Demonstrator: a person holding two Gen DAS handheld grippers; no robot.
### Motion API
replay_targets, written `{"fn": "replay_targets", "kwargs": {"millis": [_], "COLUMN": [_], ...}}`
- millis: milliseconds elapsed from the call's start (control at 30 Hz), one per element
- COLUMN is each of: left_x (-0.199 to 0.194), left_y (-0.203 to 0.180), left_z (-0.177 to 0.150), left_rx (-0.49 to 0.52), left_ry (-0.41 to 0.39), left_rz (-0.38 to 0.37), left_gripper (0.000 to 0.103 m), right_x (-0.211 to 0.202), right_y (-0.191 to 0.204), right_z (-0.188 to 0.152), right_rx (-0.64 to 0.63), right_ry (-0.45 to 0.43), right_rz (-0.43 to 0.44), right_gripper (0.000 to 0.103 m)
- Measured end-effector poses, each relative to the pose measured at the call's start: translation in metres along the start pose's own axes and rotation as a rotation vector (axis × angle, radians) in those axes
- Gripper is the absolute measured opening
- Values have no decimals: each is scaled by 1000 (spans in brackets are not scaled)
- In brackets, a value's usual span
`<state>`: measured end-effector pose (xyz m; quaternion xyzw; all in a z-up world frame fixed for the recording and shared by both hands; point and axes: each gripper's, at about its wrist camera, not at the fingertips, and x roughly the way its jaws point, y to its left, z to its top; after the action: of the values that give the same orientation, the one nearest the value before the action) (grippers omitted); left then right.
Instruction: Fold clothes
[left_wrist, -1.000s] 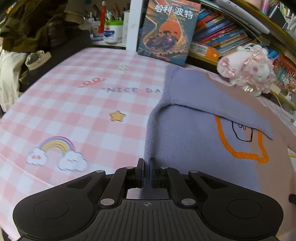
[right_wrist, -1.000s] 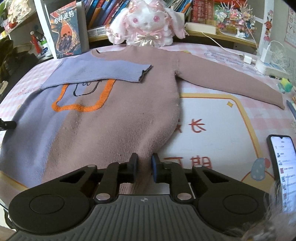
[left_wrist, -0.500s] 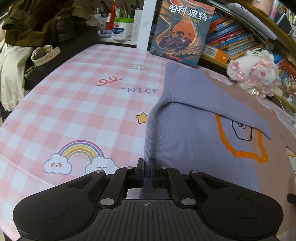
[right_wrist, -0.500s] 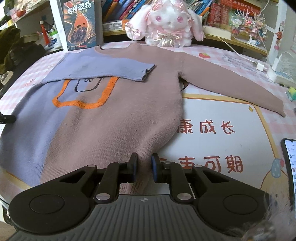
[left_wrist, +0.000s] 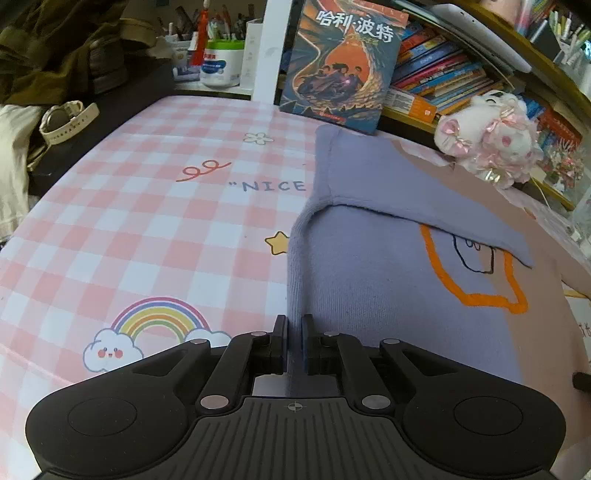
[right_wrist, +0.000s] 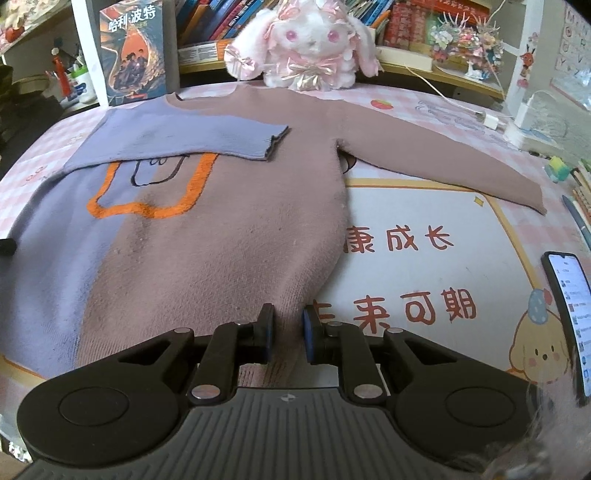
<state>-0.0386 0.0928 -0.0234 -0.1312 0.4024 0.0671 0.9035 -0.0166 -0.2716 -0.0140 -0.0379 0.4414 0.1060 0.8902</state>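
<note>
Clamping both lower corners of the lilac-and-mauve knitted sweater (right_wrist: 207, 236) lying flat at twelve o'clock: left gripper (left_wrist: 294, 341), right gripper (right_wrist: 286, 338). Risking uneven lifting, skewing the fold or spilling the folded lilac sleeve (right_wrist: 177, 138).

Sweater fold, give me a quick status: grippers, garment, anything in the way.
Left gripper shut on sweater hem, right gripper too. Purple sleeve folded in, pink sleeve out. Phone beside it, clear.

Sweater (right_wrist: 207, 236) lies on table (left_wrist: 155, 229), plush rabbit (right_wrist: 314, 44) behind it.
</note>
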Motion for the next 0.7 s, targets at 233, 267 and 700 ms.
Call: {"fn": "replay_targets", "kwargs": {"millis": [233,267,700], "left_x": [1,1,0], "left_y": [5,5,7], "left_z": [2,2,-1], "left_rx": [18,21,46], "left_ry": [-2,-3,-5], "left_rz": [-17,-20,-52], "left_gripper": [7,7,6], "right_x": [-4,-4,-4], "right_y": [7,8,11], "right_z": [-4,-4,-7], "right_rx": [33,36,77], "right_ry": [1,0,-13], "right_rz": [-17,-20,-61], "right_gripper": [15,15,15]}}
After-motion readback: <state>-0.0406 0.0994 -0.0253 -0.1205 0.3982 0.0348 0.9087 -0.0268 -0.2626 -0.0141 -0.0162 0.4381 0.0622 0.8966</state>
